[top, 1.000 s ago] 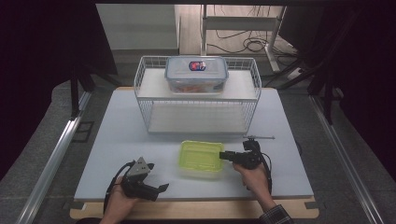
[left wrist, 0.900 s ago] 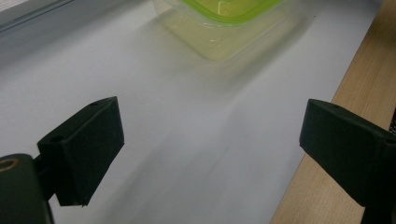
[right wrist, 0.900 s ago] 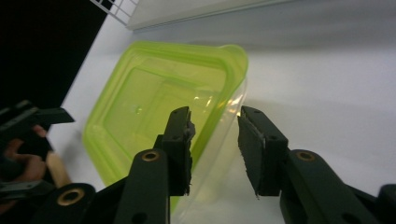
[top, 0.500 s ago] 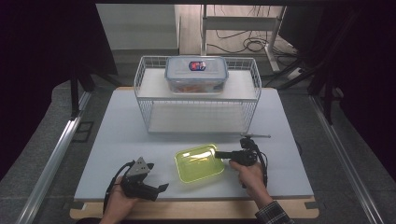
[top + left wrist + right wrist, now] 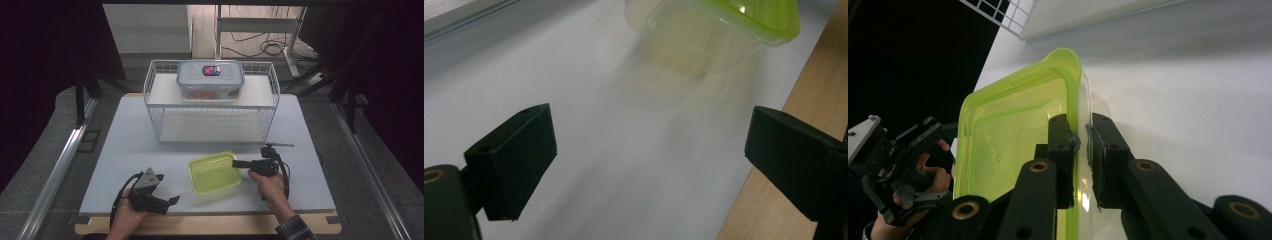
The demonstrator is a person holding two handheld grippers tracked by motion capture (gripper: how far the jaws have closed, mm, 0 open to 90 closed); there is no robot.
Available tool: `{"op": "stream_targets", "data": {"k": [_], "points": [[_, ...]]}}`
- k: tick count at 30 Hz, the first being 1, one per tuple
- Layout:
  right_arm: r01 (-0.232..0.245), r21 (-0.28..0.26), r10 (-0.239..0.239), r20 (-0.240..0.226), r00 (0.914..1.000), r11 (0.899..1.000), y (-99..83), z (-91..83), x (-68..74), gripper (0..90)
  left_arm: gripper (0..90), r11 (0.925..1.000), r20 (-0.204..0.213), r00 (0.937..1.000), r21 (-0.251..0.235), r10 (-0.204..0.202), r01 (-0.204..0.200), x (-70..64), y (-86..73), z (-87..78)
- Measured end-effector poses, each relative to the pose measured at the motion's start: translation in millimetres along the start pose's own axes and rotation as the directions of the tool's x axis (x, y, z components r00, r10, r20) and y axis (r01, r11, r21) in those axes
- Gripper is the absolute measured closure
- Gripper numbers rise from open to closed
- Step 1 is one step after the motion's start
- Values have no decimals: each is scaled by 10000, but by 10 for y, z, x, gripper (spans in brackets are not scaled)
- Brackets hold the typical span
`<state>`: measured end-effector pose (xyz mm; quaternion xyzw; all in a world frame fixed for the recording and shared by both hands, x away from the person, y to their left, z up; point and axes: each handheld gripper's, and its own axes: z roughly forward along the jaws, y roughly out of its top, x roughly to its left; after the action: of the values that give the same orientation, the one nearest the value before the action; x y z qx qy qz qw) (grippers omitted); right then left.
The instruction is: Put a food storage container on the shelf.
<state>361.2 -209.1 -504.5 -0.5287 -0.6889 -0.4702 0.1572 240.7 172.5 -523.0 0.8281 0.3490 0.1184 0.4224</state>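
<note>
I have the green container (image 5: 215,173) pinched by its rim in my right claw (image 5: 239,163); in the right gripper view the two jaws stand together on the wall, one inside the tub and one outside (image 5: 1018,140). The container sits low on the bench (image 5: 125,145) at about six o'clock, with my right claw biting its edge at three o'clock. In the left gripper view it looks tilted, its far side raised off the bench surface (image 5: 719,30), so I judge I am mid-way through dragging or lifting it toward me.

My left claw (image 5: 170,201) rests near the front edge at about seven o'clock, jaws wide apart and holding nothing, pointing toward the container.

The wire basket (image 5: 155,107) stands at twelve o'clock with a lidded clear box (image 5: 210,80) on top of it, well apart from my work.

Next, I think I need to settle the tub flat and bring the left claw in to take its near side, keeping the right grip firm, since a thin rim can slip.

Compared with a second ago, the container has come nearer to me and turned slightly, and my right hand (image 5: 270,187) has followed; the left claw has stayed put.
</note>
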Motion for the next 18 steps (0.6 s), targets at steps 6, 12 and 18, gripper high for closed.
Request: {"op": "stream_targets", "data": {"k": [6,12,18], "points": [[30,-254,-32,-83,10000,9997,23,-76,27,808,64,10000,-33,10000,-2,-18,18,9,-2,-6],[93,-468,-103,-210,9997,9989,62,-156,70,808,64,10000,-60,10000,-21,-19,19,20,-4,-15],[25,-779,-51,-335,9994,9970,112,-232,108,808,64,10000,-71,10000,-23,-36,36,20,-4,-18]]}}
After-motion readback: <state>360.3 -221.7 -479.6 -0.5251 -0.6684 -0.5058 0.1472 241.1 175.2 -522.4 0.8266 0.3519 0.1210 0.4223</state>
